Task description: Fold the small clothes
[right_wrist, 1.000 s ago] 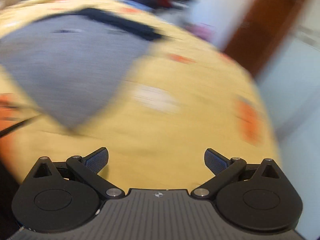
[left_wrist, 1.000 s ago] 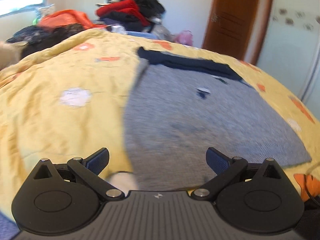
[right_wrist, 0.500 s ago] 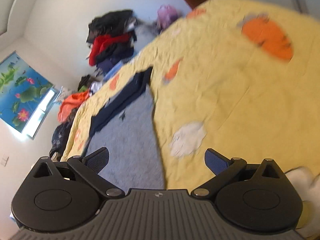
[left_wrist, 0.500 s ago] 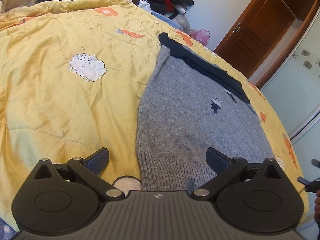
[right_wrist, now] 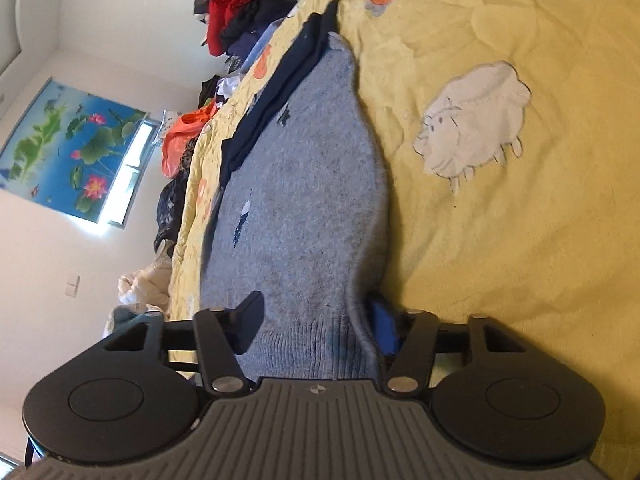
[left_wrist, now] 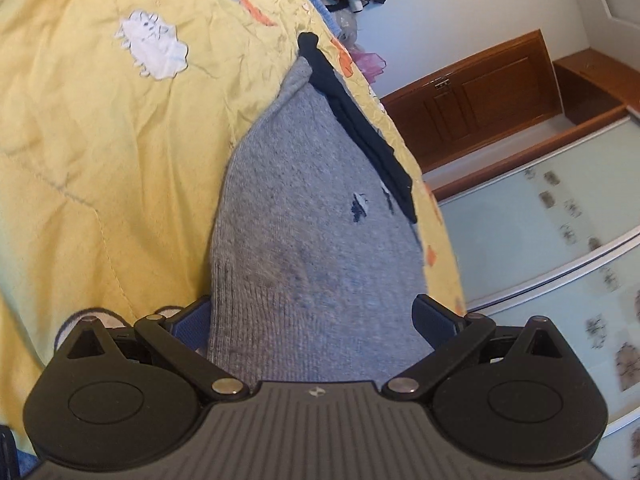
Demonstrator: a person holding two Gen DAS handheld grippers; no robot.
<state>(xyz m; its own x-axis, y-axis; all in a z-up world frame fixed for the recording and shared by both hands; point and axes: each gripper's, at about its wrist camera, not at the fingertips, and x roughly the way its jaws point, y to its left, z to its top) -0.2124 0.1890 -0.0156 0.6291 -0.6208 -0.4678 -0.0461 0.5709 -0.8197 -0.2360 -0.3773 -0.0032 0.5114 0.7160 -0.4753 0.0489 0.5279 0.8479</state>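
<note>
The right gripper (right_wrist: 316, 326) has just been narrowing its fingers (right_wrist: 250, 326) around the ribbed hem of the grey knitted sweater (right_wrist: 304, 200); the cloth is sitting between them, bunching at one pad, though a firm pinch is not yet certain. The left gripper (left_wrist: 312, 320) is now straddling the hem's other corner, fingers (left_wrist: 434, 316) wide, having rolled and dropped closer than a second ago. Both are angling downward, apparently readying to lift the hem for a fold. Beyond, the sweater is lying flat on the yellow bedspread (left_wrist: 100, 140), navy collar (left_wrist: 360, 128) farthest.
</note>
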